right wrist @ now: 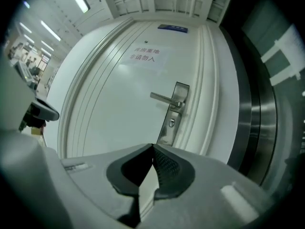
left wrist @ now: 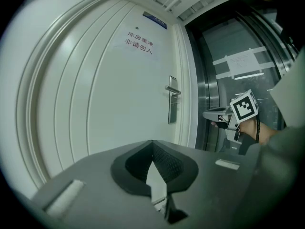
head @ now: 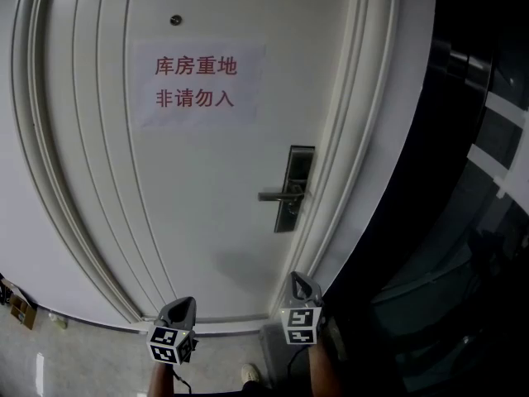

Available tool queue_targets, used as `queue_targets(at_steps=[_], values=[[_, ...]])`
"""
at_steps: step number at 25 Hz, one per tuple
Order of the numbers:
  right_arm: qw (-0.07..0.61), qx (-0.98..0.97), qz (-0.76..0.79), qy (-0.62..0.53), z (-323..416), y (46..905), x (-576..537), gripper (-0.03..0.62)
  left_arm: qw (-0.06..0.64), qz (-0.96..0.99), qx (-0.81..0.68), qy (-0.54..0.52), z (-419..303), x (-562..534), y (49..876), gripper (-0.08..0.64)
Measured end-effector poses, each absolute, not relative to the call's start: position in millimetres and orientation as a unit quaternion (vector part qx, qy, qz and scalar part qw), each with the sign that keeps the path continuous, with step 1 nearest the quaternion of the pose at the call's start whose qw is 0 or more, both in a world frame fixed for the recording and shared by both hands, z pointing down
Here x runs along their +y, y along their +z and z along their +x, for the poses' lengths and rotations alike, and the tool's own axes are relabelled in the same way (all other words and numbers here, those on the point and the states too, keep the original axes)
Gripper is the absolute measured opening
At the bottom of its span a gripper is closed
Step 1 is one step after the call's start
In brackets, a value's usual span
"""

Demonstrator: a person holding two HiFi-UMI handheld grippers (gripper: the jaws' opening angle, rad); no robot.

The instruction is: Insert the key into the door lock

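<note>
A white panelled door (head: pixel 207 222) fills the head view. A silver metal lock plate (head: pixel 297 187) sits near the door's three o'clock edge. A straight metal lever handle (head: pixel 277 195) points from it toward nine o'clock. In the right gripper view a small round keyhole (right wrist: pixel 172 123) shows on the plate, at six o'clock of the lever. A white paper sign with red characters (head: pixel 197 83) is stuck on the door at about eleven o'clock of the plate. A small dark peephole (head: pixel 174 20) sits at twelve o'clock of the sign.

The left tongs (left wrist: pixel 152 144) are clenched, pads meeting at the tips, and face the plain door panel at nine o'clock of the plate. The right tongs (right wrist: pixel 152 149) are clenched as well, aimed at six o'clock of the keyhole and well apart from it. Whether a key is pinched in either pair cannot be told.

In the head view both tongs sit at six o'clock of the frame, side by side, above a pale tiled floor (head: pixel 91 362). A dark glass and steel wall (head: pixel 463 180) stands at three o'clock of the door.
</note>
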State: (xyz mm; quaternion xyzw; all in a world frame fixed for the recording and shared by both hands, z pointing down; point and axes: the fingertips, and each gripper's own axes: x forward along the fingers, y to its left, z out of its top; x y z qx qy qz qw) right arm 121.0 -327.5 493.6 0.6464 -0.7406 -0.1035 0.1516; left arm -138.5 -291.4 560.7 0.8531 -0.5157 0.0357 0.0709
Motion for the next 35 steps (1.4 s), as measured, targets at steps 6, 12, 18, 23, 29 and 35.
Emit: queue_targets(at_steps=[6, 12, 18, 23, 29, 35], values=[[0.08, -0.776, 0.624, -0.046, 108, 505, -301, 0.002, 0.063, 0.858, -0.508, 0.038, -131, -279, 555, 0.002], [0.044, -0.792, 0.609, -0.003, 105, 523, -277, 0.002, 0.064, 0.864, -0.498, 0.039, -121, -266, 558, 0.002], [0.032, -0.797, 0.603, 0.013, 104, 535, -252, 0.002, 0.058, 0.865, -0.497, 0.033, -117, -251, 555, 0.002], [0.032, -0.8, 0.6, 0.007, 104, 539, -231, 0.002, 0.056, 0.865, -0.497, 0.026, -116, -235, 552, 0.002], [0.019, -0.8, 0.599, 0.002, 103, 537, -209, 0.002, 0.051, 0.868, -0.493, 0.027, -111, -213, 552, 0.002], [0.021, -0.807, 0.591, 0.001, 97, 541, -198, 0.002, 0.052, 0.866, -0.497, 0.021, -112, -205, 553, 0.002]])
